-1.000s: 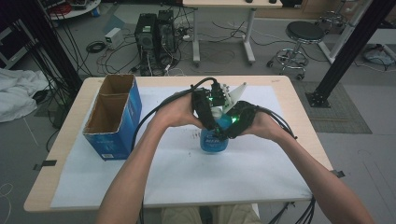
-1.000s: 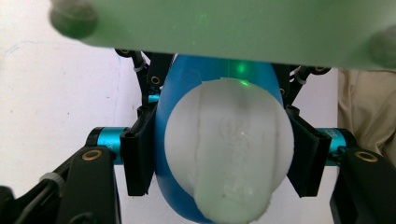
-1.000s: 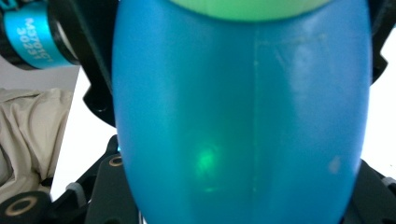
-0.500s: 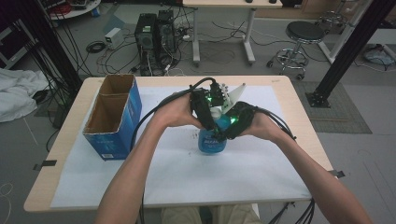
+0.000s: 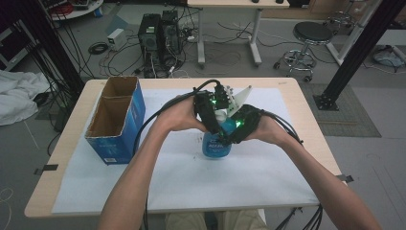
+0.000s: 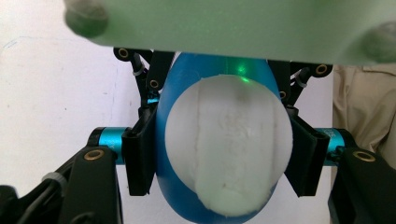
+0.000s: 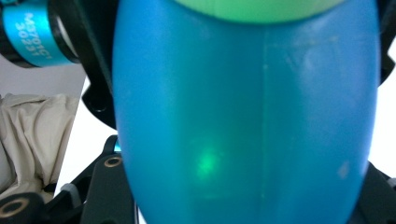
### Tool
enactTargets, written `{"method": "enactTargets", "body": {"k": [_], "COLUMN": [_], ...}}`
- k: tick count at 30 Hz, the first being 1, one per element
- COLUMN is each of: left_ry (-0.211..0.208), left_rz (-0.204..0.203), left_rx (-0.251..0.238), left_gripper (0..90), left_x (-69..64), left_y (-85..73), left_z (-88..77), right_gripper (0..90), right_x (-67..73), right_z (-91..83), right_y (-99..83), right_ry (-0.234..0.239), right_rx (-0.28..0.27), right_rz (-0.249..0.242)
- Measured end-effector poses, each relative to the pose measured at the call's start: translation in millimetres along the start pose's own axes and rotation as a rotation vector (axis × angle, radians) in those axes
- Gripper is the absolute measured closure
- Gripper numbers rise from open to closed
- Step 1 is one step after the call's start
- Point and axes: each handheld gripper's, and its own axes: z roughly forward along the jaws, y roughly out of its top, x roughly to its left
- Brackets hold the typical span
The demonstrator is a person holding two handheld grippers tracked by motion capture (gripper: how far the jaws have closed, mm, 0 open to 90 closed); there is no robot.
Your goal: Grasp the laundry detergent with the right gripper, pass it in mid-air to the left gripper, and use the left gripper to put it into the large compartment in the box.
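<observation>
The counter point(image 5: 297, 100), a pale wooden top under a white sheet, takes up the middle of the high view, with a person's forearms coming in from the bottom edge. At the left of centre stands a blue cardboard box point(image 5: 117, 122), open at the top, split into two compartments, both apparently empty.

At the centre of the frame, well apart from the box, a blue bottle point(image 5: 216, 143) stands upright on the sheet, its long axis vertical and its white cap point(image 6: 229, 149) pointing up. Both hands meet over it. In the left gripper view the left tongs point(image 5: 210, 111) look straight down onto the cap, and a pair of black jaws is pressed against the blue body on either side just below it; whether these are its own I cannot be sure. The right tongs point(image 5: 242, 125) sit against the bottle's side; the right gripper view shows blue plastic very close, with the jaws flanking it, so they seem to be pinching the body, though contact is not clear.

The bottle looks like smooth, glossy, rounded plastic, probably slippery and slightly yielding, its weight depending on fill, which cannot be read. The narrower shoulder beneath the cap seems the safer place to grip than the bulging belly.
</observation>
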Motion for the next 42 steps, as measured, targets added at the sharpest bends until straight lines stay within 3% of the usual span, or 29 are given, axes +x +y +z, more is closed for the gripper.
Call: {"method": "enactTargets", "body": {"k": [31, 42], "left_ry": [-0.012, -0.006], "left_rz": [-0.001, -0.012], "left_rx": [0.02, 0.028], "left_gripper": [37.7, 37.7], "left_x": [-2.4, -3.4], "left_y": [-5.5, -10.8], "left_z": [-0.6, -10.7], "right_gripper": [23.2, 22.7], "right_x": [2.0, -0.3], "right_z": [2.3, -7.5], "right_y": [-4.2, -10.2], "right_ry": [0.001, -0.028], "right_rx": [0.028, 0.044], "right_rz": [0.041, 0.05]}}
